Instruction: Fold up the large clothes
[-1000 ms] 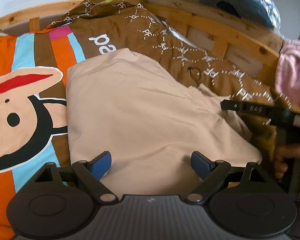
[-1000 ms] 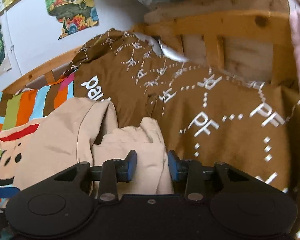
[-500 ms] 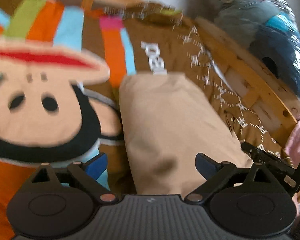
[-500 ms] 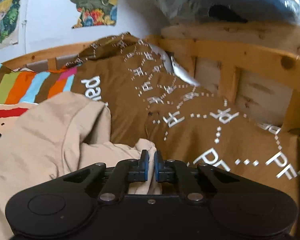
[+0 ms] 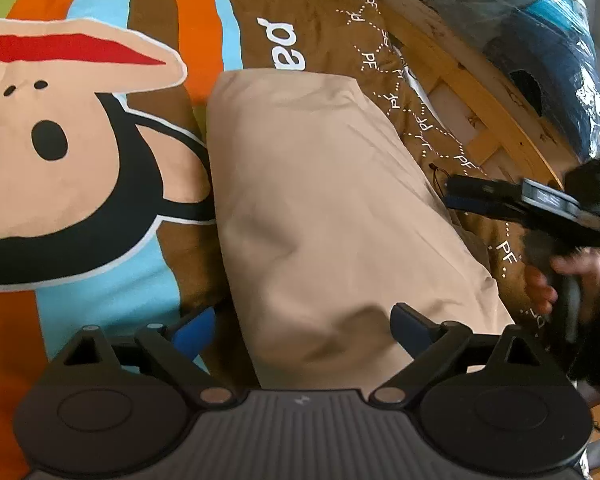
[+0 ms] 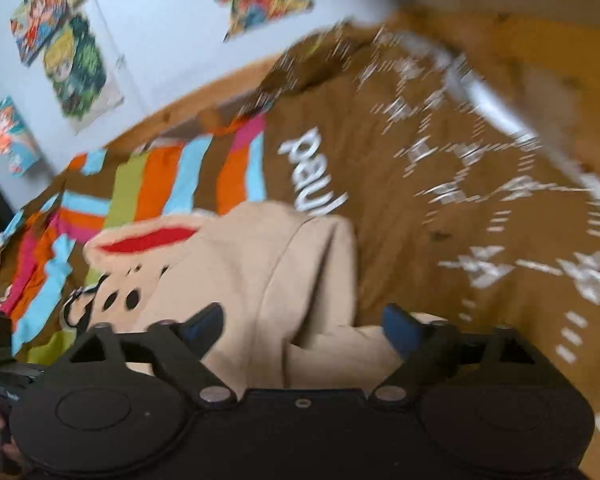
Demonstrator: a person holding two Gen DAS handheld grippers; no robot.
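just sprang wide: right gripper (image 6: 302, 326), clamped on a fold of beige garment (image 5: 328, 216) half a second earlier, let go, cloth lying loose between blue pads. left gripper (image 5: 300, 326) spread wide over near end, pressing nothing. garment folded on cartoon bedspread (image 5: 80, 128).

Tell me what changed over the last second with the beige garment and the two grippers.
The right gripper had pinched shut on a bunched flap of the beige cloth garment half a second ago; its jaws have just been opening and it has let go, the cloth lying loose between them. The garment now lies as a narrower folded bundle. The left gripper swung toward the garment's near end, staying open. The striped cartoon bedspread is unchanged.
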